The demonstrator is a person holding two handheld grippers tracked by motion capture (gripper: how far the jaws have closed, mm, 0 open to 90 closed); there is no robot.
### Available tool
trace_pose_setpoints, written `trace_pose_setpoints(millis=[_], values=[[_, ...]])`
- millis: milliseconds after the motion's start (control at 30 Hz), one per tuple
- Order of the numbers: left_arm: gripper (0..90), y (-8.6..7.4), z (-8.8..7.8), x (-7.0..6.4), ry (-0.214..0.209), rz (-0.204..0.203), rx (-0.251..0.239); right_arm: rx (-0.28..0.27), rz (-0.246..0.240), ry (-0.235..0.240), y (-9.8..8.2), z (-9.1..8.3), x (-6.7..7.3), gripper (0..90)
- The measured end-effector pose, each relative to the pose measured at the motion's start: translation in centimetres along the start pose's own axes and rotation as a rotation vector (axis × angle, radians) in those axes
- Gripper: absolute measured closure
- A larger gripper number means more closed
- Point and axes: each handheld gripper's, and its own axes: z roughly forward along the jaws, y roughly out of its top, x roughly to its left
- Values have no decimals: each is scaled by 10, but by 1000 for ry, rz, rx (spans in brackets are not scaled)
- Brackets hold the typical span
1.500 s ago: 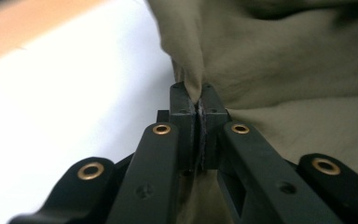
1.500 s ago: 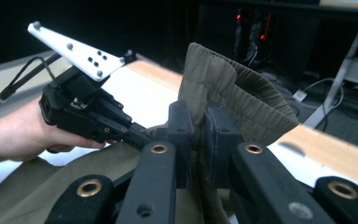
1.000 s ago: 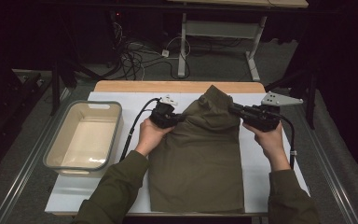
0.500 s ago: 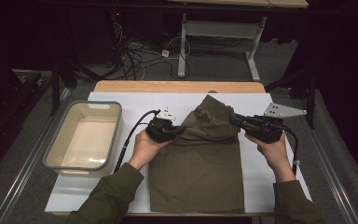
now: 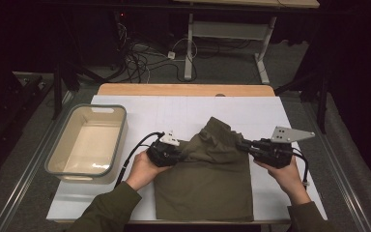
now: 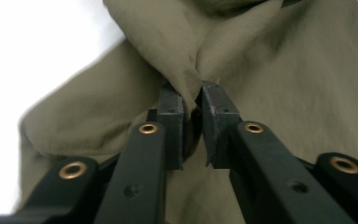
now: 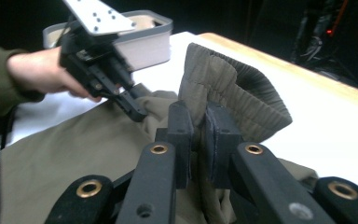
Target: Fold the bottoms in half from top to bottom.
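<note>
Since the earlier frame both hands have pulled back toward the person, dragging the far end of the olive garment [image 5: 207,169] with them, so that end is now folded back over the rest instead of lying near the table's far edge.

High view: the garment sits on the white tabletop [image 5: 174,111], right of the empty beige tub [image 5: 58,159]. The left gripper [image 5: 179,152] is at its left edge, the right gripper [image 5: 244,144] at its right edge, with the bunched waistband humped up between them.

Left gripper view: the left gripper [image 6: 192,105] has a pinch of cloth [image 6: 186,74] sitting between its pads. The jaws have just been opening a little, there's a slim gap now, so the fabric looks barely pinched if at all.

Right gripper view: the right gripper [image 7: 199,119] is clamped narrow on a fold of the garment [image 7: 233,88], ribbed waistband standing up right behind the pads. The left gripper [image 7: 137,109] is farther off, touching the cloth, tub [image 7: 144,42] behind it.
</note>
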Motion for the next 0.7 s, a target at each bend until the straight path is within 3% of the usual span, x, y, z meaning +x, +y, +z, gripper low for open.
trace_pose_setpoints(millis=[100, 200, 300, 333, 400, 500, 700], values=[[621, -3, -3, -1, -9, -13, 13, 22, -12, 23, -8, -2, 11, 827], [525, -2, -14, 0, 2, -29, -23, 35, -9, 38, -15, -4, 16, 826], [510, 0, -21, 4, -2, -53, -33, 38, 2, 31, -20, -5, 15, 824], [464, 1, -21, 5, -10, -56, -38, 37, 10, 23, -20, -5, 13, 824], [462, 3, -20, 5, -28, -58, -43, 38, 20, 38, -20, -3, 10, 824], [462, 15, -17, 4, -24, -39, -40, 49, 13, 51, -21, 0, 11, 823], [414, 43, 8, 12, -58, -53, -9, 60, 4, 46, -21, 0, 13, 823]])
